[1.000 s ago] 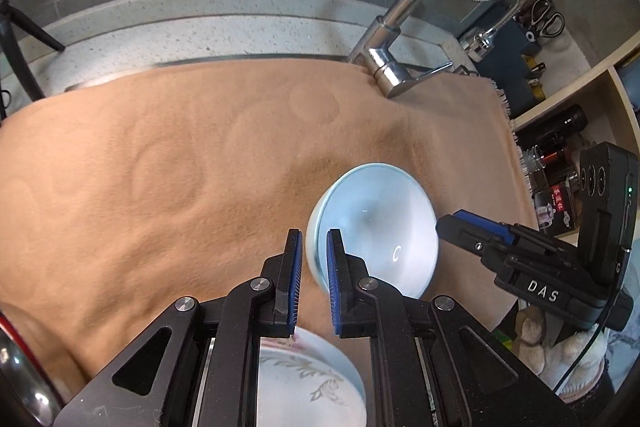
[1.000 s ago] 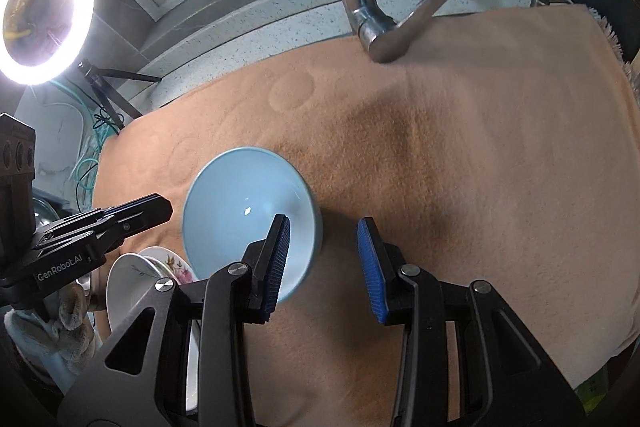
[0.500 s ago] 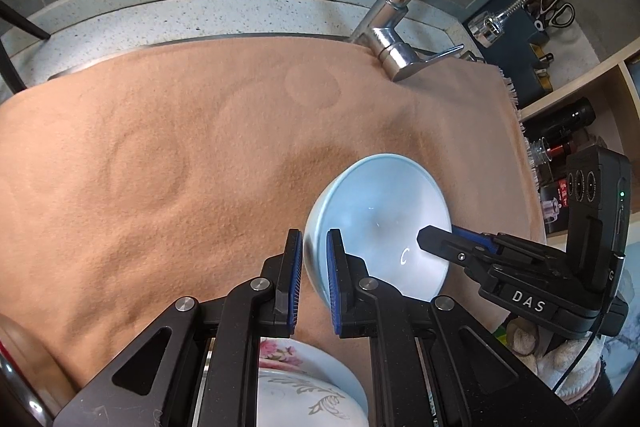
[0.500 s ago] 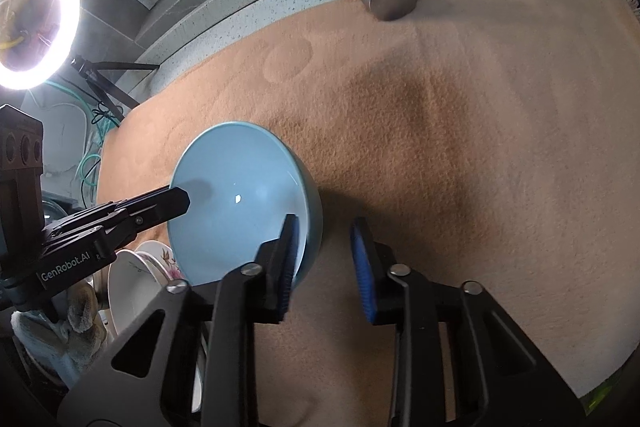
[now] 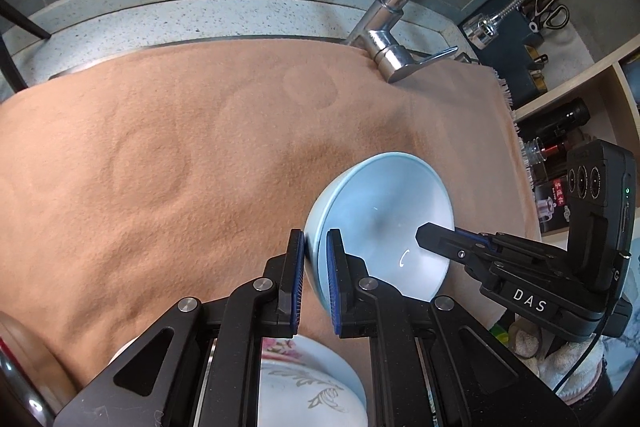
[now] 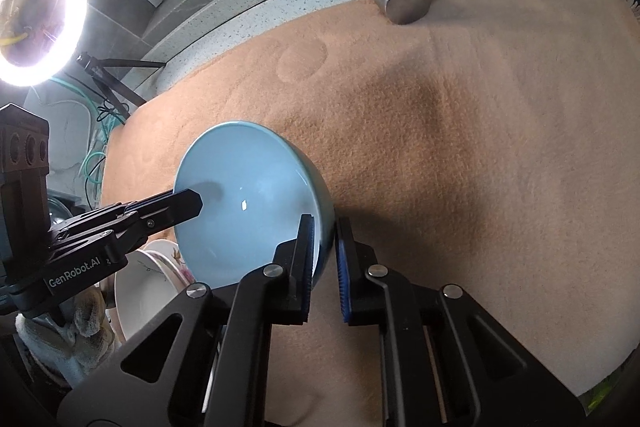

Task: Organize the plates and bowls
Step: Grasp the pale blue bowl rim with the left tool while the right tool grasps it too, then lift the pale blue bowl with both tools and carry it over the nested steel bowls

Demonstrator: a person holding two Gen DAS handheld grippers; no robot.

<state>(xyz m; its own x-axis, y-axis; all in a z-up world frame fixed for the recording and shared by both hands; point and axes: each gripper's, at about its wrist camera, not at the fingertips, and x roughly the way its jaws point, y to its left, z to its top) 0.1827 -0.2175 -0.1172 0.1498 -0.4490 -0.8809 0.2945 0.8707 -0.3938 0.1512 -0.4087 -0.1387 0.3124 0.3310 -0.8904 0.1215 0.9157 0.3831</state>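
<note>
Over a tan blanket [image 5: 200, 167] spread below the kitchen faucet [image 5: 400, 39], we grip a pale blue bowl [image 5: 384, 211] from both sides. Our left gripper [image 5: 314, 267] is clamped on its left rim, one pad inside, one outside; our right gripper [image 6: 324, 259] pinches the opposite rim likewise. Flowered plates [image 6: 140, 291] sit near the blanket's front edge.
</note>
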